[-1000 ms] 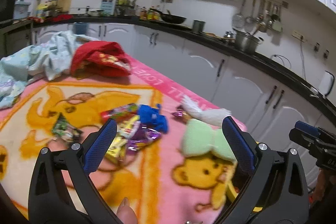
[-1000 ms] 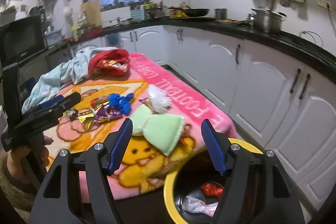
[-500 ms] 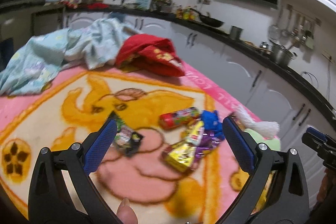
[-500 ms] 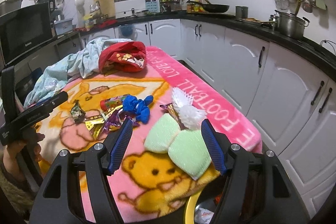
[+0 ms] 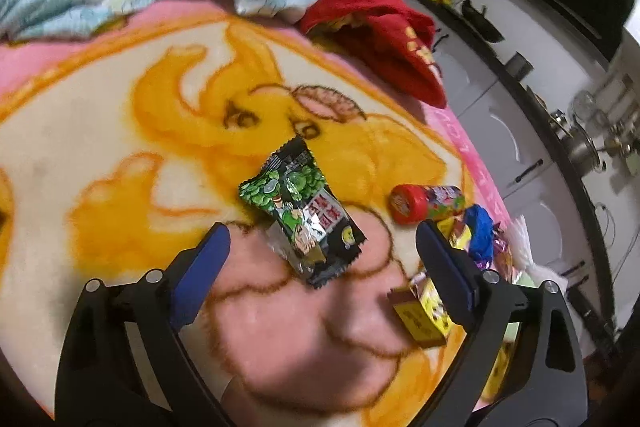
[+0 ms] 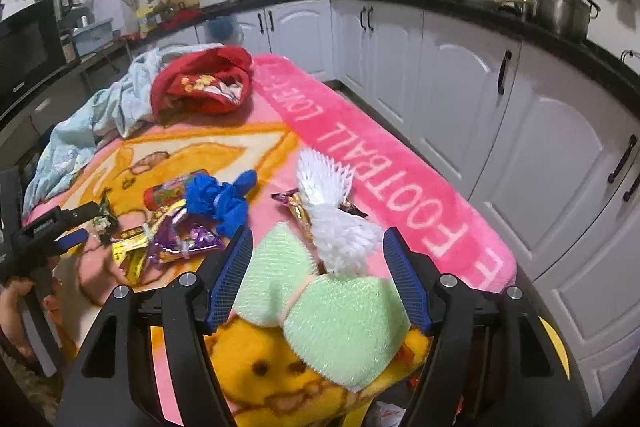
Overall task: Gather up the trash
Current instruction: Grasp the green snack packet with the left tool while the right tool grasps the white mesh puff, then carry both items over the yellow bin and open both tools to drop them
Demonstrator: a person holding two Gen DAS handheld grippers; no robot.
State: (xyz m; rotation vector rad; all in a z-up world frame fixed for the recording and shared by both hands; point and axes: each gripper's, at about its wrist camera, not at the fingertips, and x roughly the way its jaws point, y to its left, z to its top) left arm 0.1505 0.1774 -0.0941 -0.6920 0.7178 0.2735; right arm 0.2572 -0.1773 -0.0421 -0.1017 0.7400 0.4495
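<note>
Hovering above a pink fleece blanket [image 5: 100, 131] printed with yellow cartoon bears, the left gripper [image 5: 322, 247] stands wide, its jaws having just closed a little, with a green-and-black crinkled snack packet [image 5: 302, 215] lying flat between its blue pads, untouched. Just right of it lie one red-capped cylindrical candy tube [image 5: 426, 203], one crumpled blue plastic scrap [image 5: 480, 231] and one yellow foil wrapper [image 5: 420, 315], the last partly hidden behind the right-hand jaw.

Across the table, the right gripper [image 6: 318, 267] is partly spread and empty, its jaws framing one pale green mesh sponge [image 6: 340, 331] and one white foam fruit net [image 6: 340, 227] that rests against it. A gold-and-brown sweet wrapper [image 6: 294, 203] pokes out from under the net. A heap of purple and yellow foil wrappers [image 6: 176, 243], too tangled to count, sits to the left near the other tool.

One red cloth bundle [image 6: 204, 83] and one rumpled light blue sheet [image 6: 92, 131] occupy the far end. One yellow-rimmed bin [image 6: 554, 339] shows beyond the near edge, trash visible inside. White kitchen cabinets [image 6: 460, 75] line the wall.
</note>
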